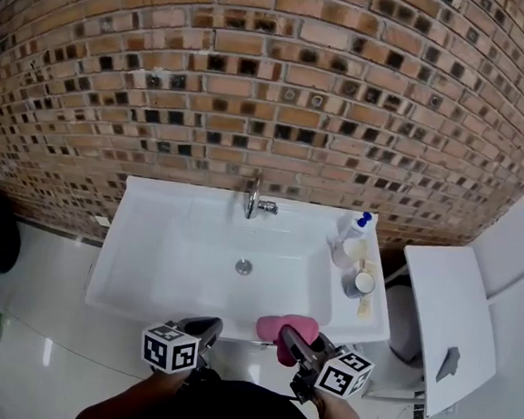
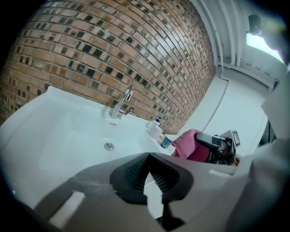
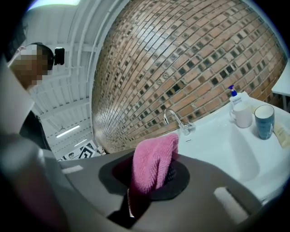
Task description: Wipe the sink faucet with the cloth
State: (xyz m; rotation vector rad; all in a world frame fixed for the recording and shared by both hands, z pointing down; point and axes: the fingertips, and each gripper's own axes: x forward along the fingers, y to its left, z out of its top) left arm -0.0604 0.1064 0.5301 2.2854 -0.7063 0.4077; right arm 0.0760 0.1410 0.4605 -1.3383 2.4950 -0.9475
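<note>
Right gripper (image 3: pixel 154 171) clamped on a pink cloth (image 3: pixel 156 152) at lower centre of the head view, left gripper (image 2: pixel 148 158) beside it with jaws together on nothing, both at the white sink's (image 1: pixel 139 257) front edge, faucet (image 1: pixel 254 197) at upper centre, well apart from the cloth

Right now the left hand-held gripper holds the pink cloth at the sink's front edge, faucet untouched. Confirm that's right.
Wrong side: the right hand-held gripper is shut on the pink cloth, as the right gripper view shows. The left hand-held gripper holds nothing. The rest stands: front edge of the sink, faucet untouched.
</note>
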